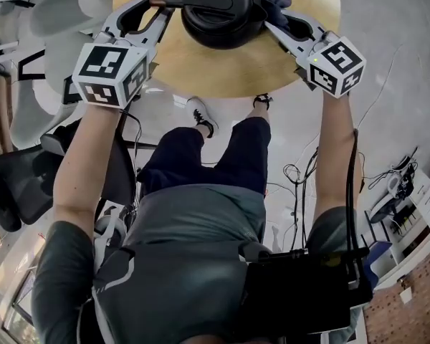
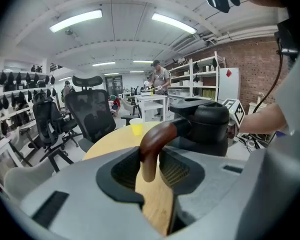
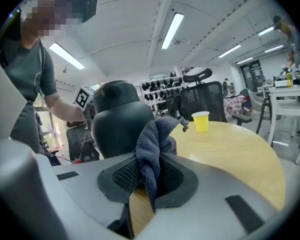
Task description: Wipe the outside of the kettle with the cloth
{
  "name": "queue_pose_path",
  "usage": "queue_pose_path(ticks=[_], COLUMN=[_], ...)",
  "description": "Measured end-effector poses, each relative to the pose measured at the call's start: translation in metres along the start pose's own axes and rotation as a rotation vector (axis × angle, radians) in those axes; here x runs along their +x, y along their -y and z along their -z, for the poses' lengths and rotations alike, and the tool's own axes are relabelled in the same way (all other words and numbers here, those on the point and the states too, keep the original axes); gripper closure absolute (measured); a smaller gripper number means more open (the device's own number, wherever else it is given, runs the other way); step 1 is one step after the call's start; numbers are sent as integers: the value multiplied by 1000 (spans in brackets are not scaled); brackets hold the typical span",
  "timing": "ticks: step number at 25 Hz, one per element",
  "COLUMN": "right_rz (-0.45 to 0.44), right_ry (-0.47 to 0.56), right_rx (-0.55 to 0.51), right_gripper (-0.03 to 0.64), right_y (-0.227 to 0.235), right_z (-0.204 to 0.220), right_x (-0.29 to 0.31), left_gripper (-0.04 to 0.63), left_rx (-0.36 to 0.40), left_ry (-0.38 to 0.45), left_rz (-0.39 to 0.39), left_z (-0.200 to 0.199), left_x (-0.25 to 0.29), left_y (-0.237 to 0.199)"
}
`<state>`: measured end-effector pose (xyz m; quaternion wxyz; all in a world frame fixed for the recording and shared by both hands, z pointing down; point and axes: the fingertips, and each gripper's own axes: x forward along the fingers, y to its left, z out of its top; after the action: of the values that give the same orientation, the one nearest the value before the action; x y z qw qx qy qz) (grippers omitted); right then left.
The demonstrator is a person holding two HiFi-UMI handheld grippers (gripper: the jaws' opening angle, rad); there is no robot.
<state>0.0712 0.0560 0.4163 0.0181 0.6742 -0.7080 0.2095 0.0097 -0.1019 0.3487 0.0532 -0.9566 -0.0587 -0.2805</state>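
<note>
Right now the left gripper [image 2: 149, 170] has its jaws set on either side of the curved brown handle [image 2: 157, 136] and pinches it just above its free lower end. The handle arches away from the gripper into the top of the black kettle [image 2: 205, 126], which stands upright on the round wooden bench [image 1: 201, 67].

The right gripper [image 3: 147, 176] is clamped on a blue-grey cloth [image 3: 151, 154]. The fabric is bunched between the pads, and its loose upper part stands up beyond the jaws, right against the kettle's dark rounded side. From the head view, the two grippers come at the kettle from opposite sides, the left at the handle and the right at the body with the cloth between. Each gripper's marker cube [image 1: 109, 72] sits nearer the person, above the bare forearms.

Further out on the bench, well apart from the kettle, a small yellow cup [image 3: 201, 121] stands upright. Beyond the bench edge are black office chairs [image 2: 90, 111], white shelving, a brick wall [image 2: 250, 69] and, far back in the room, another person standing at a white table [image 2: 160, 76].
</note>
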Motion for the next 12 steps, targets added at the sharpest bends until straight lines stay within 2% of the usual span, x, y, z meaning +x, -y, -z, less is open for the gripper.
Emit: queue_pose_path(ticks=[5,9,12], right_rz=[174,247,295], right_ry=[36,51,48], right_rx=[13,45,52], right_gripper=[534,534,534], right_y=[-8,-22,-30], right_z=[-1,1,2], right_x=[-7,-9,-7], left_gripper=[472,472,471], left_rx=[-28,-54,-113], left_ry=[-60,-98,-117], left_rz=[3,-7,-24], left_z=[10,19,26], left_x=[-4,-15,-17], left_y=[2,4,1])
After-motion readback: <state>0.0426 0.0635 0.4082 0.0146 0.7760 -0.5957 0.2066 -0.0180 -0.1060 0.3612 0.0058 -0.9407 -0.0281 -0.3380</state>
